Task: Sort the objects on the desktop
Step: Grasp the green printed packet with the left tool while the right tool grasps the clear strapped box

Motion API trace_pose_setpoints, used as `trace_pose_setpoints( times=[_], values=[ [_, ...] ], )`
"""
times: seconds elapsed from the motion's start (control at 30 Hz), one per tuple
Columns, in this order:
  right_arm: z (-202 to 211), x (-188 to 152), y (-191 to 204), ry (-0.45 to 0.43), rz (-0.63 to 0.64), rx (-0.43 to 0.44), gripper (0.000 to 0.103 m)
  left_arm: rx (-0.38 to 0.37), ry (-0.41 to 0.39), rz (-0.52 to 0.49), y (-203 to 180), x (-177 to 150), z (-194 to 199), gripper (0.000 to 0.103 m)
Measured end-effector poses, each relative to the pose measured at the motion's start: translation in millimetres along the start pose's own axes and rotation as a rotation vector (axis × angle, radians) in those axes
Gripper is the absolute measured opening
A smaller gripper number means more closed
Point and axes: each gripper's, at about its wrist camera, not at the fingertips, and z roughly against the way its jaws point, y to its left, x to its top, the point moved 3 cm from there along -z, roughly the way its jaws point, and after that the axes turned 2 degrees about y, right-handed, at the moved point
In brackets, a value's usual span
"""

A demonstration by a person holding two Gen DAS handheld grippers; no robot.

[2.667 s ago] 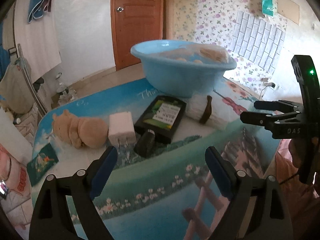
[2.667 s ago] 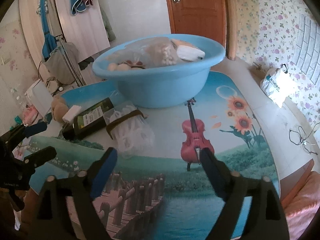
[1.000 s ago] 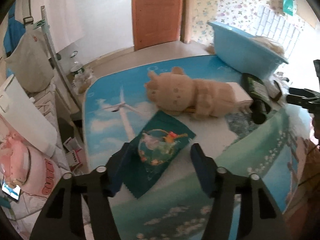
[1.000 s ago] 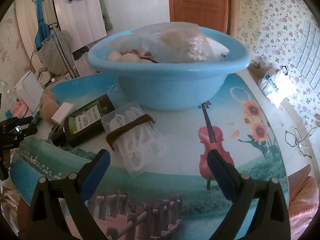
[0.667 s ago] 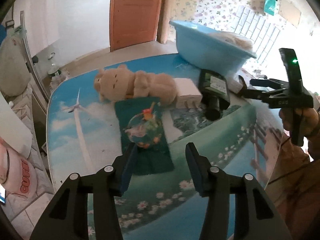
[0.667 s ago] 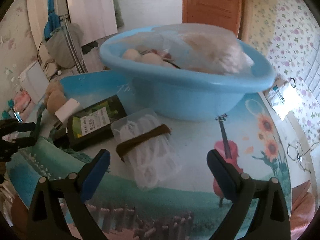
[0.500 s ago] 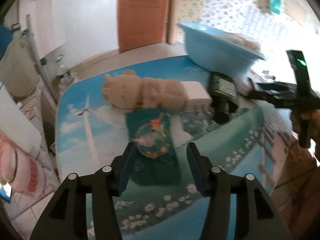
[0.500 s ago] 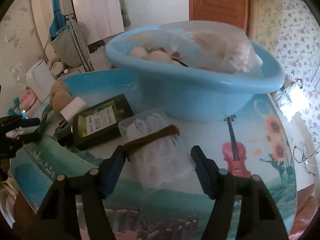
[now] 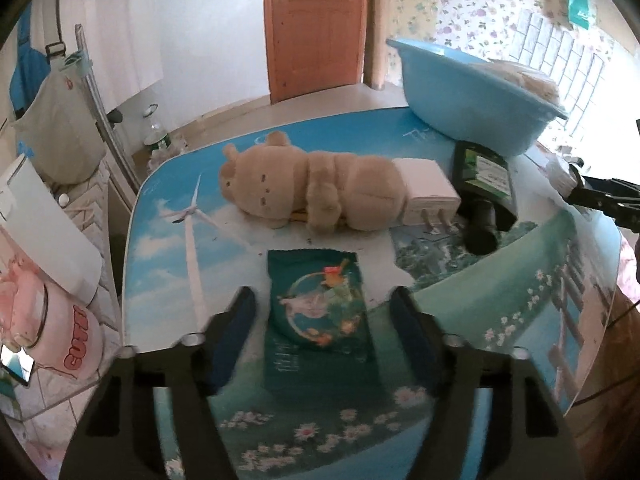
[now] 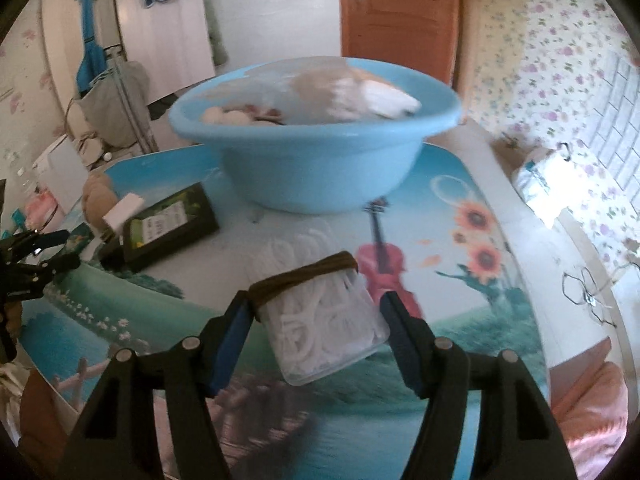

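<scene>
The green packet (image 9: 320,312) is straddled by the spread jaws of the left gripper (image 9: 322,320), with gaps on both sides. The clear bag of white rings (image 10: 320,316), nearer than the blue basin (image 10: 316,148), is bracketed by the right gripper (image 10: 316,334); whether it is pinched cannot be told. Beyond the packet, toward the basin, a plush bear (image 9: 308,190), white charger (image 9: 428,190) and dark bottle (image 9: 484,188) are lined up.

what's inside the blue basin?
The blue basin holds a clear plastic bag of pale stuff, something white at its right rim, and round beige items at its left. It is blurred; whatever lies lower is hidden by the wall.
</scene>
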Motion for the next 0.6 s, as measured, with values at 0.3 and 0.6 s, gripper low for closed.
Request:
trace_pose_setpoints(
  times=[0.3,0.6],
  values=[
    [8.0,-4.5,-17.9,-0.017,-0.031,-0.039,0.065,-0.064,-0.02,-0.011,-44.0,-5.2,13.5,0.045],
    [14.0,-15.1,-25.7,-0.02,-0.041,-0.034,0.065,-0.078,-0.054,0.044,-91.3,-0.3,24.8,0.045]
  ],
)
